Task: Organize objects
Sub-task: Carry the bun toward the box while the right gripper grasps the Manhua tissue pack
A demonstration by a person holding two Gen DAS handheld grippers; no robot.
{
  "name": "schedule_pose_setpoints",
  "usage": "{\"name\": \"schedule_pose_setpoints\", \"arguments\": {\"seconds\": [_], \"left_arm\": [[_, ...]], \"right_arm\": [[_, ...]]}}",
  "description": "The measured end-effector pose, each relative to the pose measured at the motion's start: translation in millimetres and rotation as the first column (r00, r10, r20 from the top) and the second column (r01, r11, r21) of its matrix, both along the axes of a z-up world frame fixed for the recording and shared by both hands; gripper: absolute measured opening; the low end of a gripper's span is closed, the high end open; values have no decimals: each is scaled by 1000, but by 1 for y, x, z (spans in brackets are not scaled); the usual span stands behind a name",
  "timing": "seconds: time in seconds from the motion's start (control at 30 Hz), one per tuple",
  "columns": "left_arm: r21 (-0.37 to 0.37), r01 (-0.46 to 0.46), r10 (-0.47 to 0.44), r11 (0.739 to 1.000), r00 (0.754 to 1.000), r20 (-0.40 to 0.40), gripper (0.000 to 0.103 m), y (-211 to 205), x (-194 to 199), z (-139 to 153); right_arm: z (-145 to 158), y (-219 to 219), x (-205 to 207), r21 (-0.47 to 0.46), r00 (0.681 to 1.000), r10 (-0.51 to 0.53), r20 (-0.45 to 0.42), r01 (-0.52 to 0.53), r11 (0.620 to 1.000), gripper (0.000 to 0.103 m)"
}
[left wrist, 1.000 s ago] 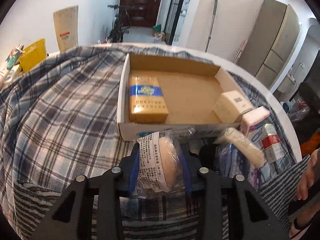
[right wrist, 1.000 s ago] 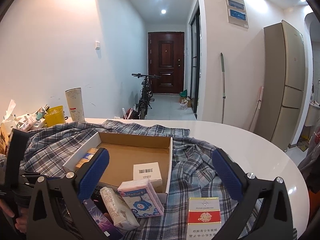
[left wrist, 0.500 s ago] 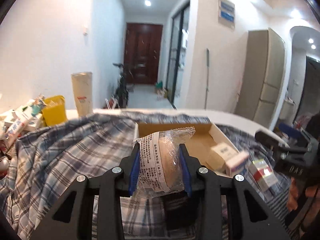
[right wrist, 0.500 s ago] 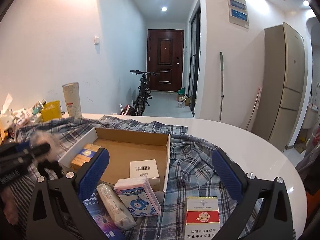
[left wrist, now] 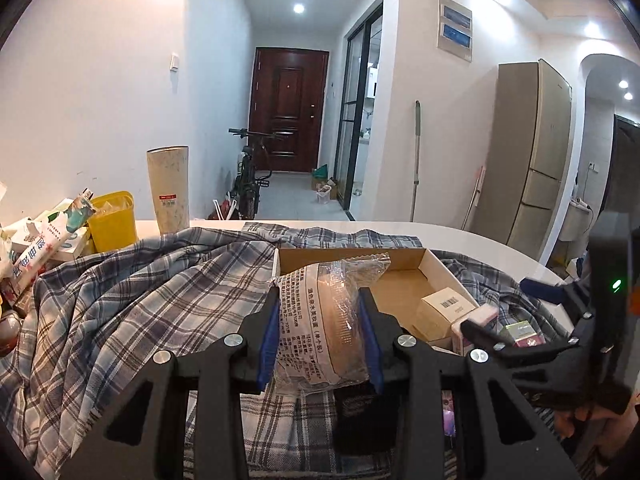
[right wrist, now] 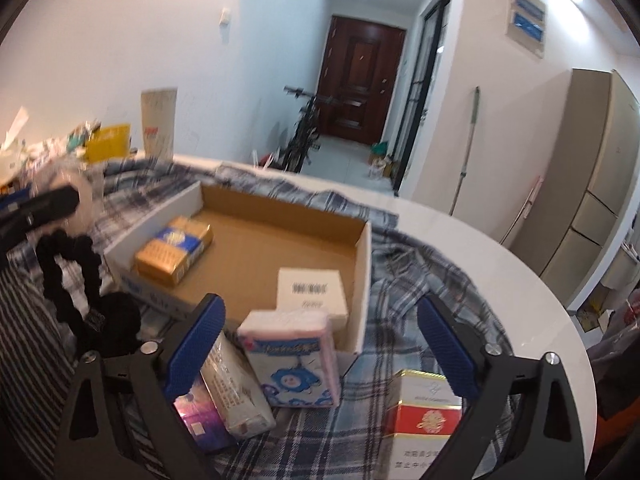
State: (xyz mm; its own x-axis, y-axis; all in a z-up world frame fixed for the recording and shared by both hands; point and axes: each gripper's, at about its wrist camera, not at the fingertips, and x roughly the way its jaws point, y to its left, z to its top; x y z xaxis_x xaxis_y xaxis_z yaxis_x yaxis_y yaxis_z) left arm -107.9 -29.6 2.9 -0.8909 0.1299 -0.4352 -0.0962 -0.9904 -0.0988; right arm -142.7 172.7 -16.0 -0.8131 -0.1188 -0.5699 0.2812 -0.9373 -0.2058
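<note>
From the left wrist, the left gripper (left wrist: 320, 336) pinches a clear plastic packet (left wrist: 330, 320) between its blue pads, lifted off the plaid cloth (left wrist: 132, 304); the cardboard box (left wrist: 436, 270) sits just ahead. From the right wrist, the right gripper (right wrist: 320, 356) stands spread, its jaws just closing slightly, around a pink tissue pack (right wrist: 294, 356) pressed by neither pad, the box just beyond it.

Blue-grey plaid cloth (right wrist: 408, 276), brown cardboard box (right wrist: 280, 236) (white outside), gold-and-blue pack (right wrist: 174, 249), pink tissue pack (right wrist: 294, 356)
</note>
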Motion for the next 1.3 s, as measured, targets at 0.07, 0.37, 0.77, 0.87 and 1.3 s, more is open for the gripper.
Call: {"name": "schedule_pose_setpoints", "arguments": {"seconds": [0.07, 0.37, 0.77, 0.87, 1.3], "left_arm": [[6, -4, 4, 1000, 1000, 0, 38, -1, 0, 0], [33, -6, 6, 999, 1000, -13, 38, -5, 4, 4], [27, -21, 22, 999, 999, -35, 38, -1, 13, 16], [12, -20, 21, 1000, 999, -46, 38, -1, 12, 29], [2, 38, -38, 999, 997, -74, 38, 13, -42, 88]], "right_arm": [[-6, -3, -3, 24, 1000, -5, 19, 4, 1000, 90], [-12, 0, -6, 7, 998, 0, 65, -1, 1000, 49], [31, 27, 11, -170, 995, -38, -94, 21, 985, 48], [48, 26, 13, -178, 993, -30, -117, 9, 984, 48], [118, 1, -29, -178, 986, -37, -161, 8, 984, 48]]}}
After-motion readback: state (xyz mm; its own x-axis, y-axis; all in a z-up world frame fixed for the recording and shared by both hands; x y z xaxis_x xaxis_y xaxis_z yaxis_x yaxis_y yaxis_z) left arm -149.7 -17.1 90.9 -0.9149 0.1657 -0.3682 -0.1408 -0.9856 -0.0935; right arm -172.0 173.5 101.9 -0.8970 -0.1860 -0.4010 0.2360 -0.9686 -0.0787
